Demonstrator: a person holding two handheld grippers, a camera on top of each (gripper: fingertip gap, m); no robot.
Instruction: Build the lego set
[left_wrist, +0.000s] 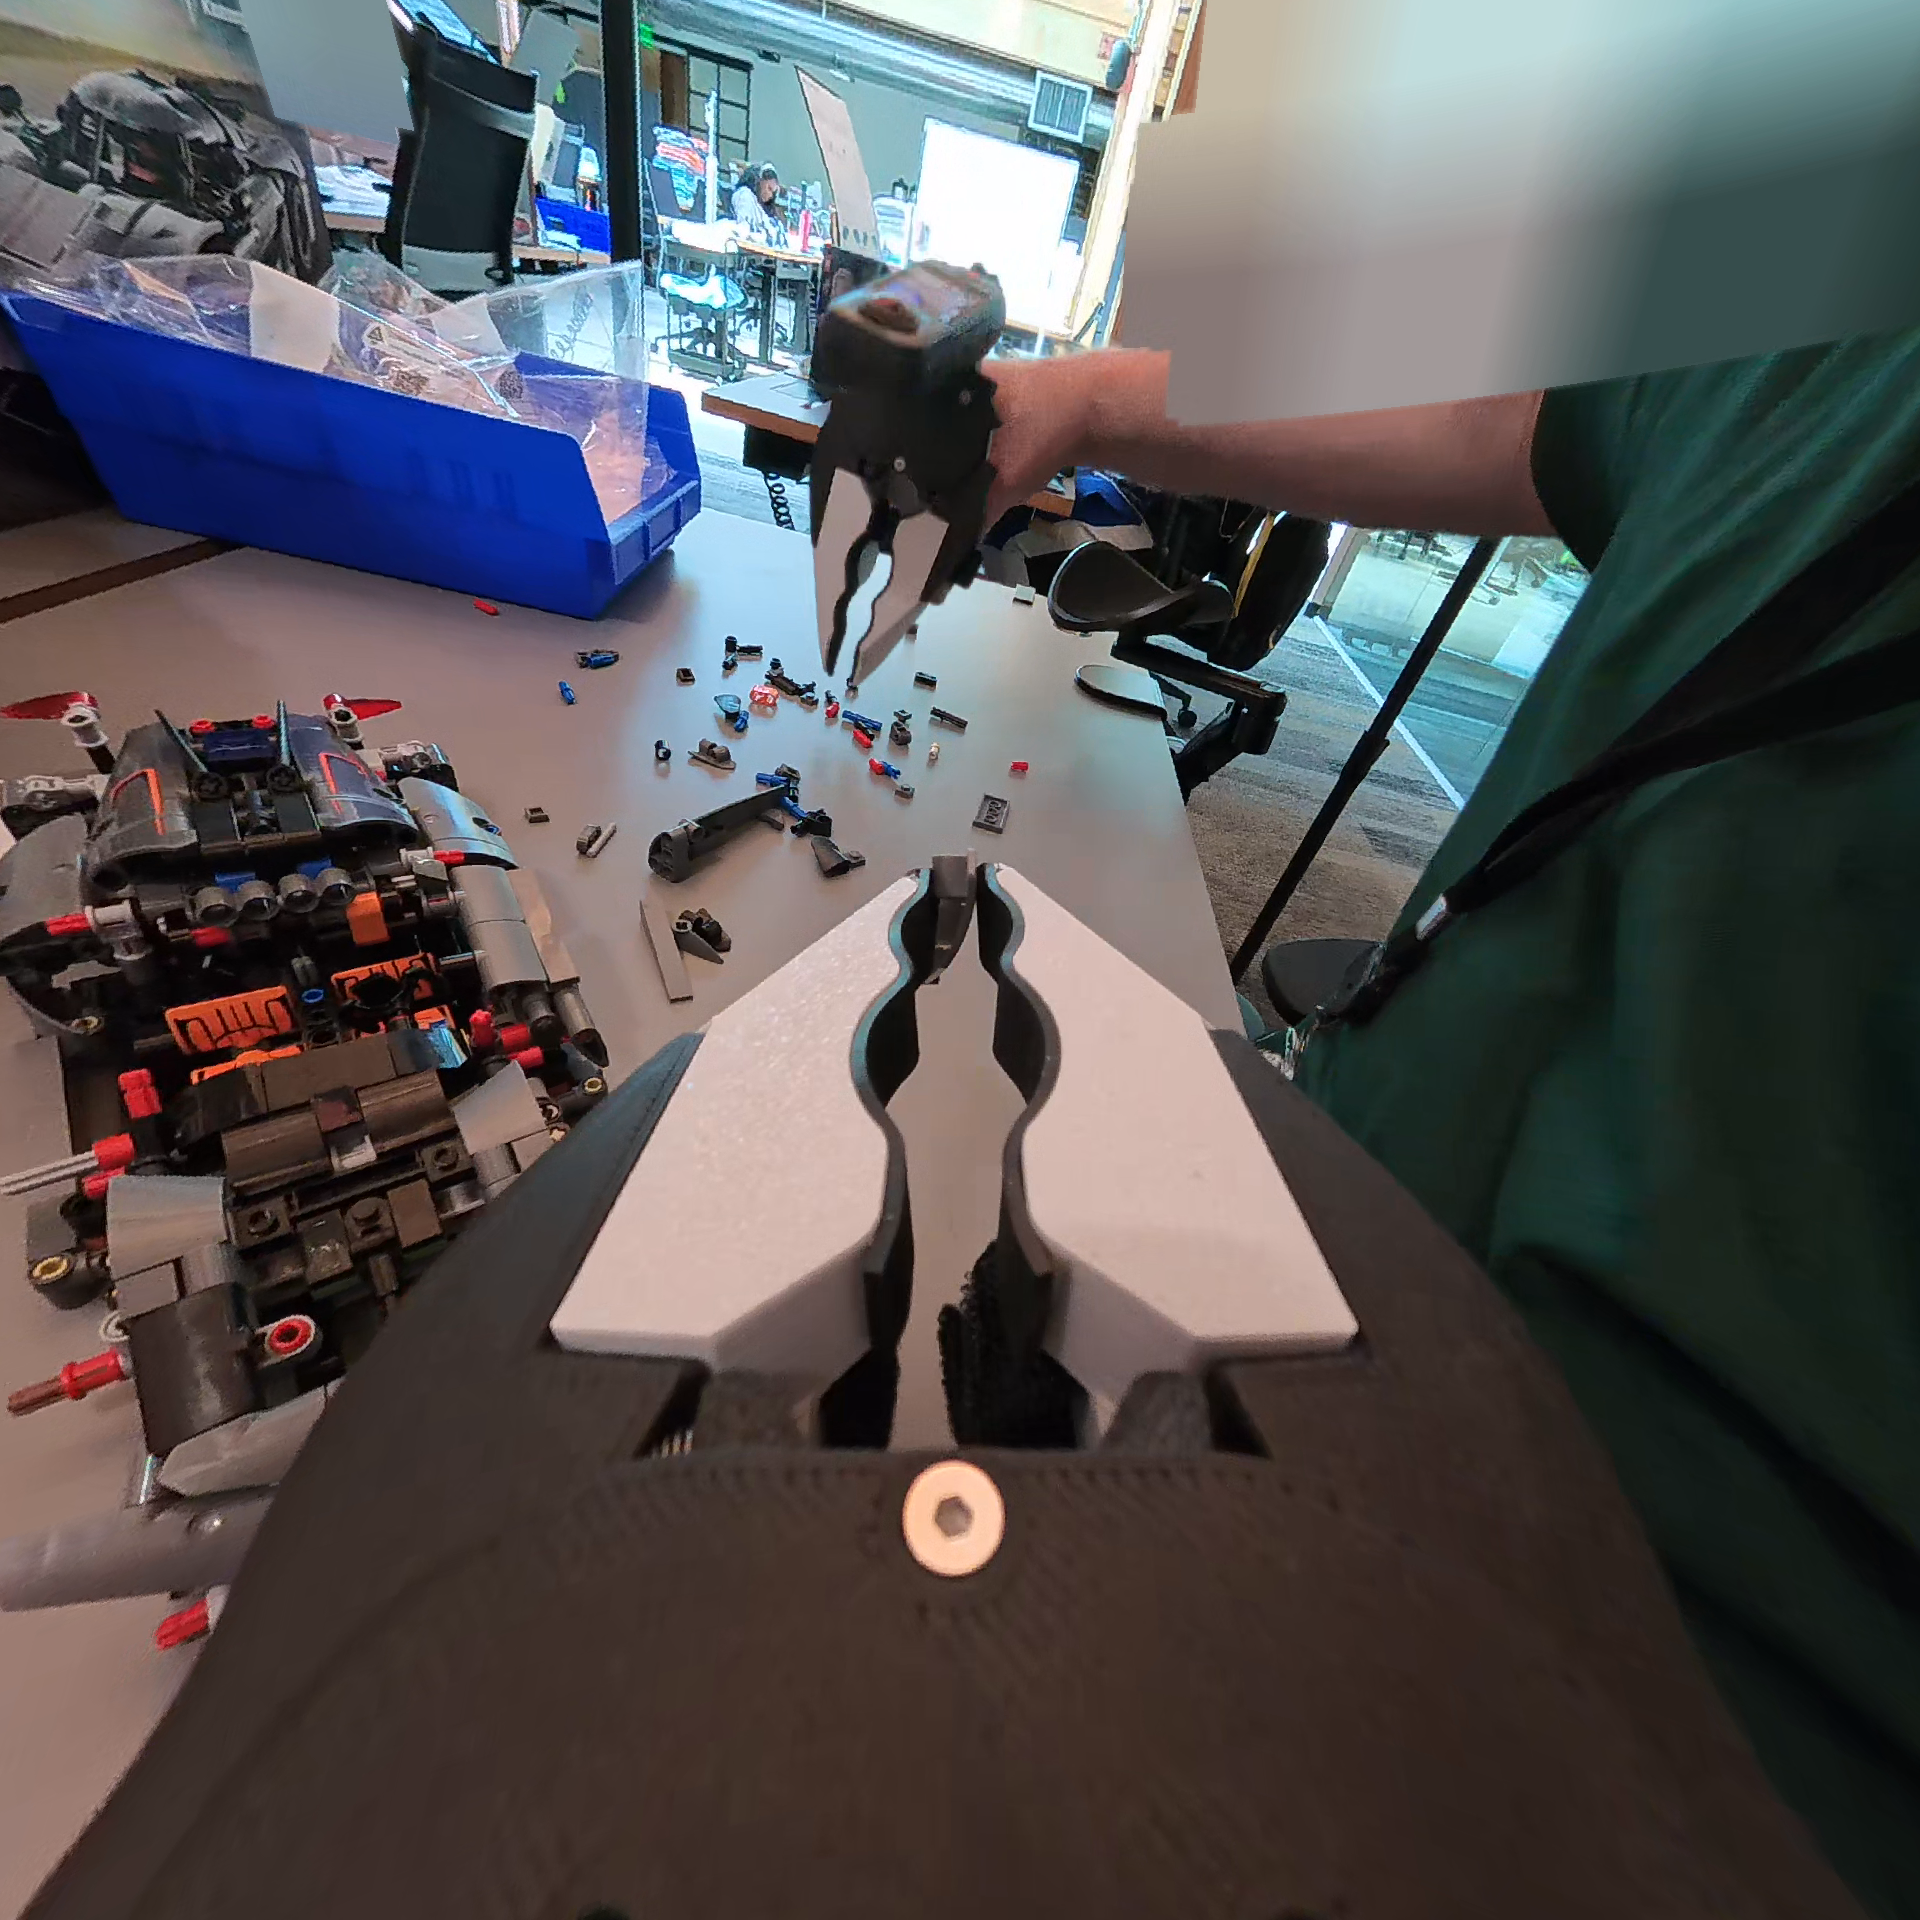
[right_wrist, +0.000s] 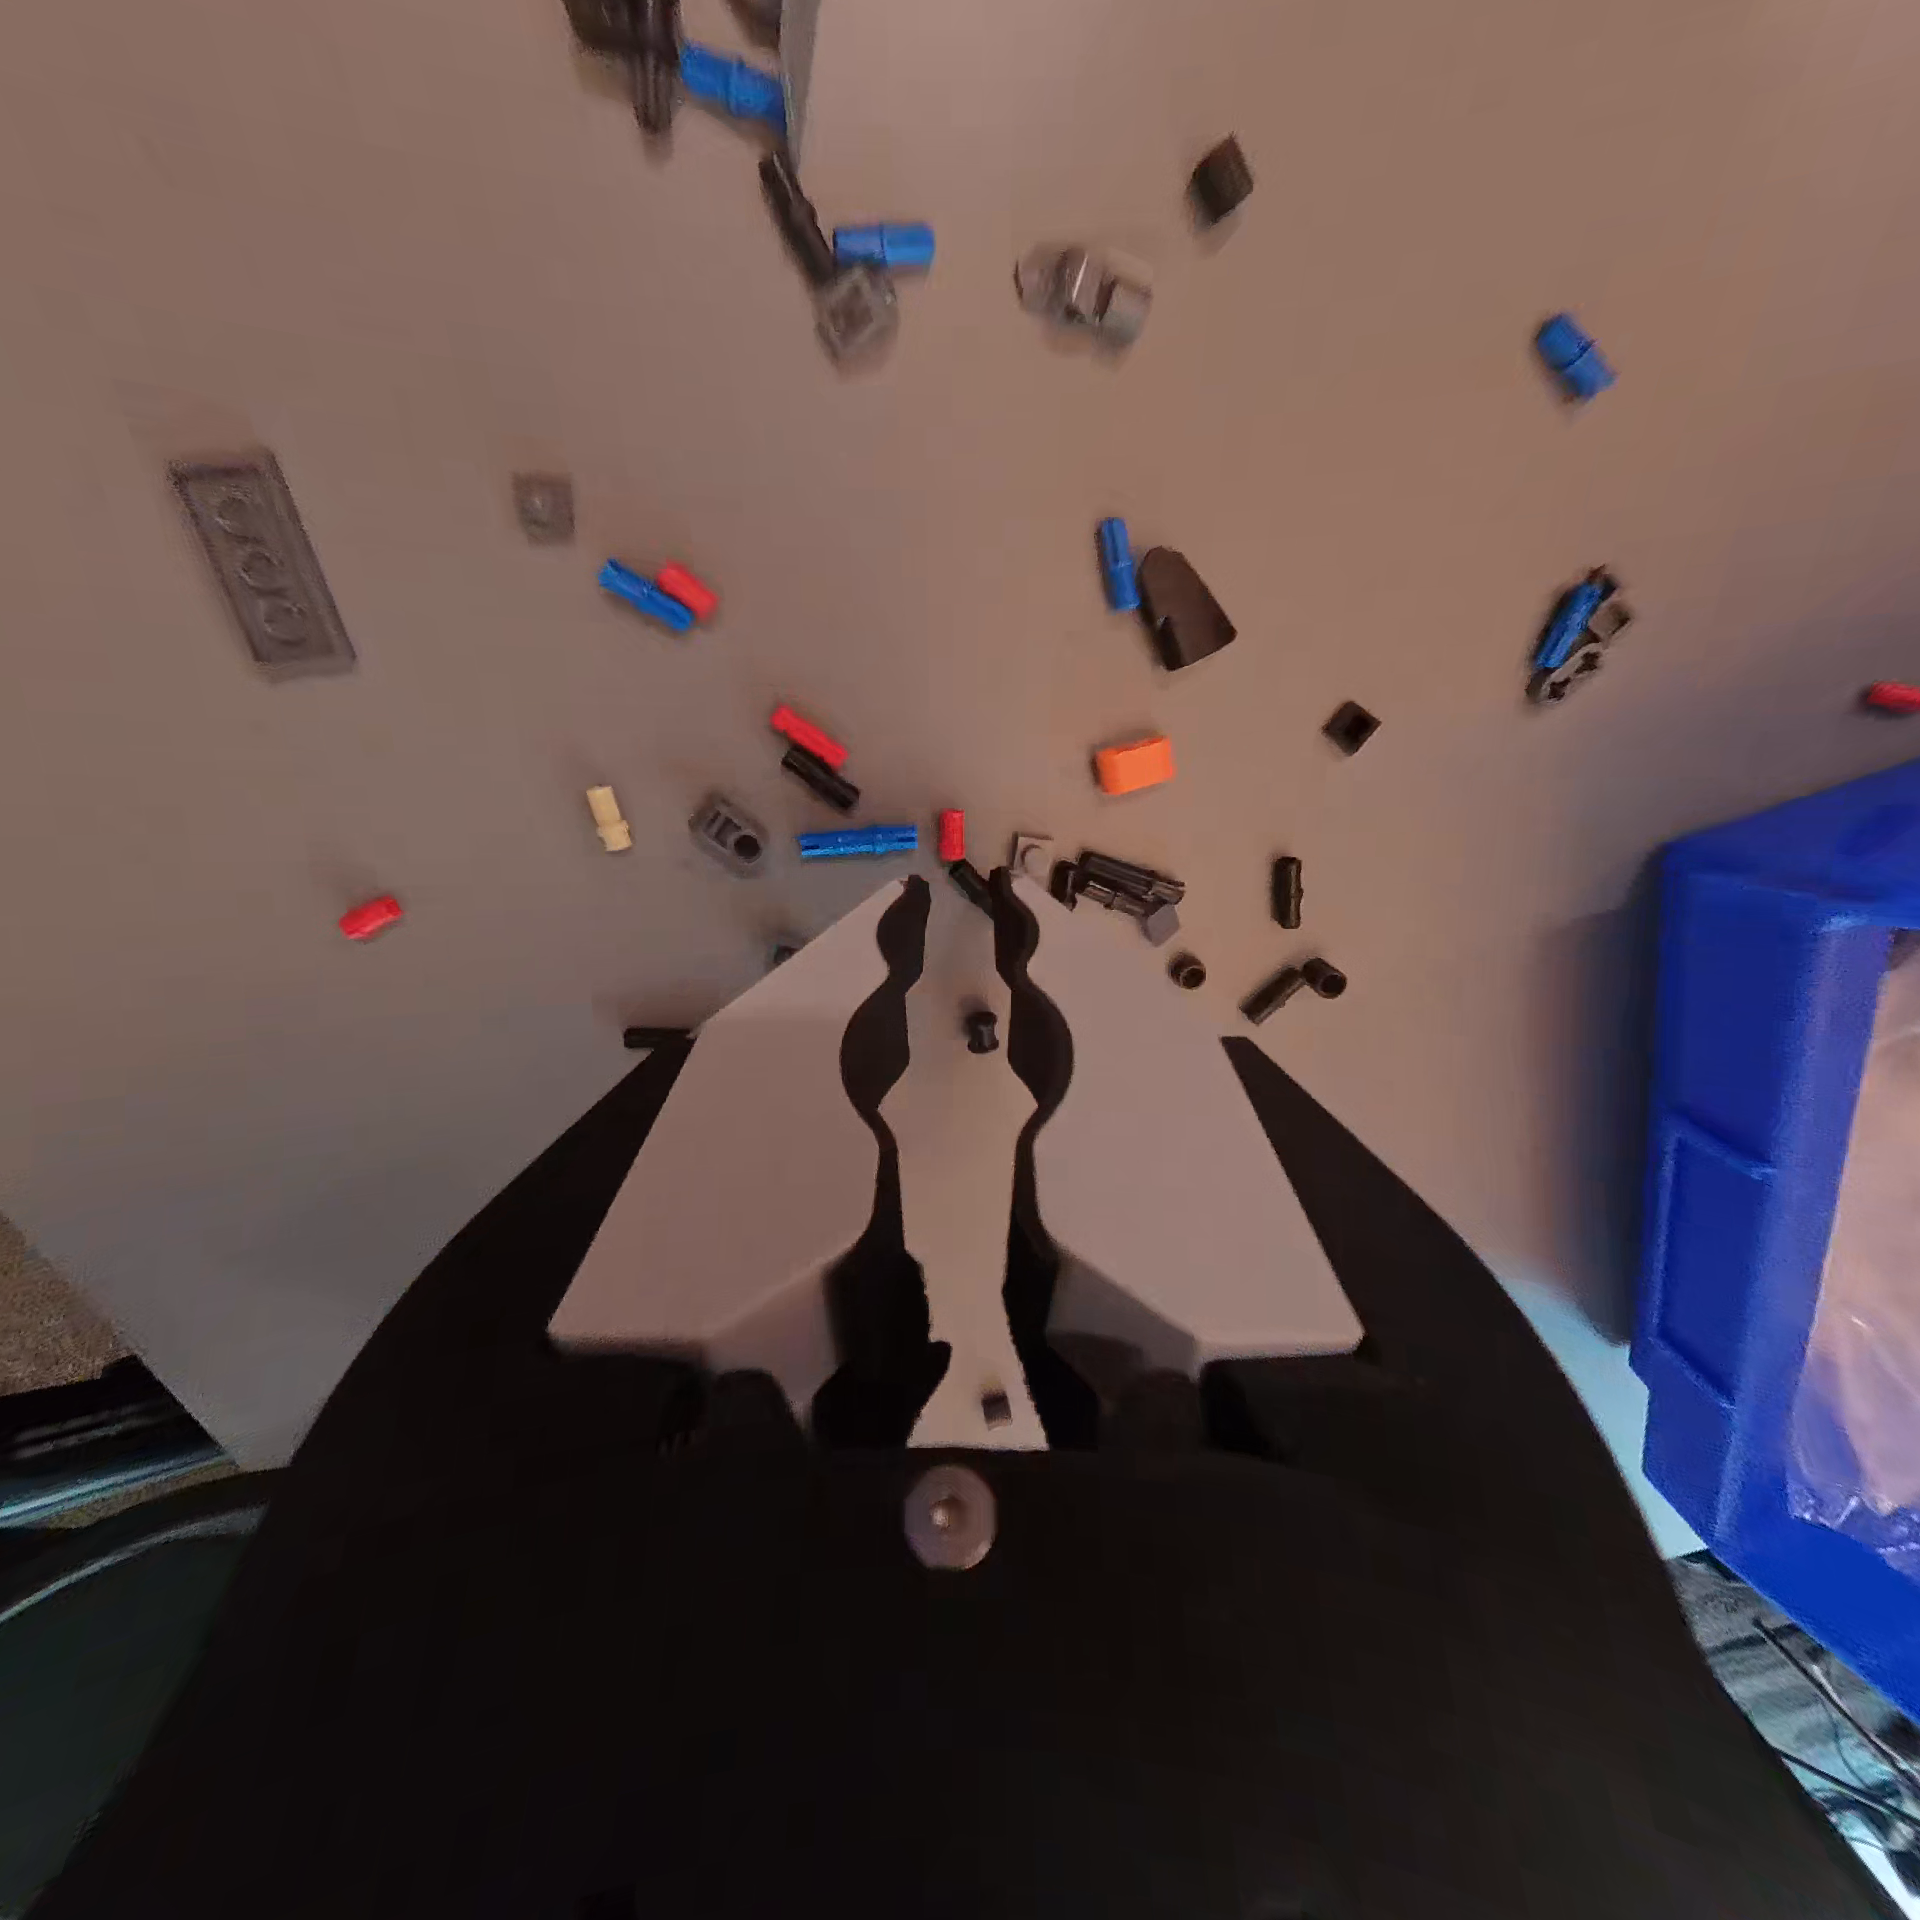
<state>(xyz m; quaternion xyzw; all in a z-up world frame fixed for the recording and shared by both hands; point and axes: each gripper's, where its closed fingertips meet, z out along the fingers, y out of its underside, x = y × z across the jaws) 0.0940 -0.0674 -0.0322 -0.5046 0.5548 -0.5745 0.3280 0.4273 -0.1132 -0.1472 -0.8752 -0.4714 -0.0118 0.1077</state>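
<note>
Pieces lie scattered over the grey table (left_wrist: 343, 644): blue pins, red pins, an orange brick (right_wrist: 1134, 766), a grey studded plate (right_wrist: 260, 566). A blue bin (left_wrist: 353, 457) stands behind my half-built lego car (left_wrist: 270, 997). My left gripper (left_wrist: 953, 883) pinches a small grey piece (left_wrist: 951, 904) at its tips. My right gripper (right_wrist: 951, 891) hangs over the scatter, tips slightly apart around a black pin (right_wrist: 971, 885); whether it grips I cannot tell.

One blue bin (left_wrist: 353, 457) at 10 o'clock; one part-built model (left_wrist: 281, 997) at 9; one orange brick (right_wrist: 1134, 766); one tan pin (right_wrist: 609, 819).
</note>
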